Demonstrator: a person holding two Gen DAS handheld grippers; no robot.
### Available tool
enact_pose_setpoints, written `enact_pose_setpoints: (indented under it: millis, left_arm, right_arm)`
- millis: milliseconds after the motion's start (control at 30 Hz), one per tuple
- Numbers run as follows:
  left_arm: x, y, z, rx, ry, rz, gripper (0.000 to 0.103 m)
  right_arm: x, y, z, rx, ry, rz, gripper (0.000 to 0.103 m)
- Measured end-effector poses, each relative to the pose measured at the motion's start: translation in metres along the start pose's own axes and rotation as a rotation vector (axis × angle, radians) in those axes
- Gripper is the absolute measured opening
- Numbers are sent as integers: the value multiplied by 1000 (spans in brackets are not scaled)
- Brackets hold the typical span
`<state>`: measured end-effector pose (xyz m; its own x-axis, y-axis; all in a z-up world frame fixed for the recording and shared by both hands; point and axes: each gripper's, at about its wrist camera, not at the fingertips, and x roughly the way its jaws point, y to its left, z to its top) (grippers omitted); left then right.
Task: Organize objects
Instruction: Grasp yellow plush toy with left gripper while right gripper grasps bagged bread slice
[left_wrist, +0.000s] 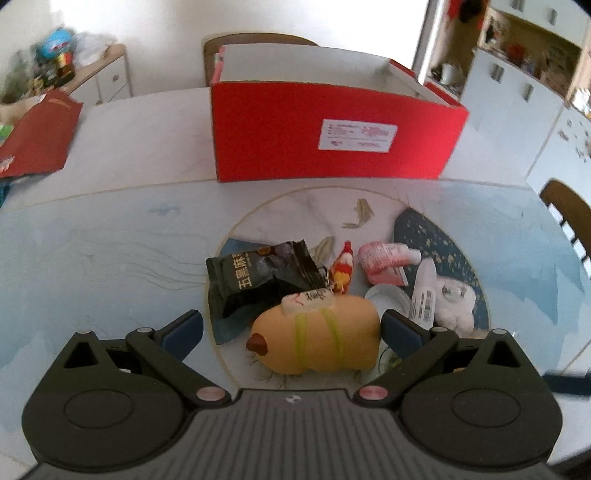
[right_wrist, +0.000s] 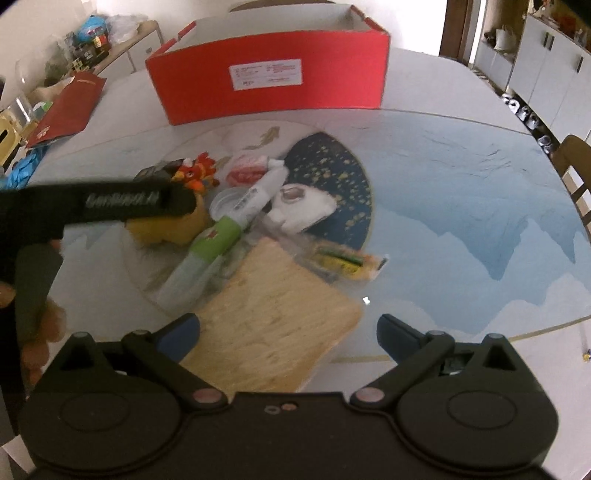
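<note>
Step in hand: first pick. Left gripper (left_wrist: 291, 328) spread wide, straddling yellow plush toy (left_wrist: 321, 339) in the clutter on the counter (left_wrist: 110, 251). Right gripper (right_wrist: 288, 332) wide, empty, over woven mat (right_wrist: 273, 317). Next: close on toy, carry to red box (left_wrist: 332, 133) behind.

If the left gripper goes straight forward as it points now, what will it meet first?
Most likely the yellow plush toy: it already lies between the open jaws of the left gripper. The black snack packet comes just behind it, though depth is uncertain.
</note>
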<state>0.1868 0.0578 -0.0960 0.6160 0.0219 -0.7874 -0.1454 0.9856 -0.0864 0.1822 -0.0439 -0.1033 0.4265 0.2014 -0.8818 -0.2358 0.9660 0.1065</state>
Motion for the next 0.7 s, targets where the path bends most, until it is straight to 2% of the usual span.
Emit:
enact_pose_setpoints:
  millis: [267, 367, 500, 667, 700]
  left_arm:
    - [9, -6, 1, 0, 28, 28, 103]
    - [8, -4, 0, -11, 25, 30, 102]
    - [3, -4, -1, -10, 2, 16, 98]
    - [-3, -5, -3, -9, -5, -40, 73]
    - [-5, -7, -3, 1, -6, -38, 73]
  right_arm:
    - [8, 8, -1, -6, 34, 10, 102]
    - [9, 6, 1, 10, 46, 39, 98]
    - [7, 1, 1, 31, 46, 63, 87]
    - [1, -6, 1, 43, 28, 98, 67]
    - [-1, -7, 2, 45, 20, 103, 61]
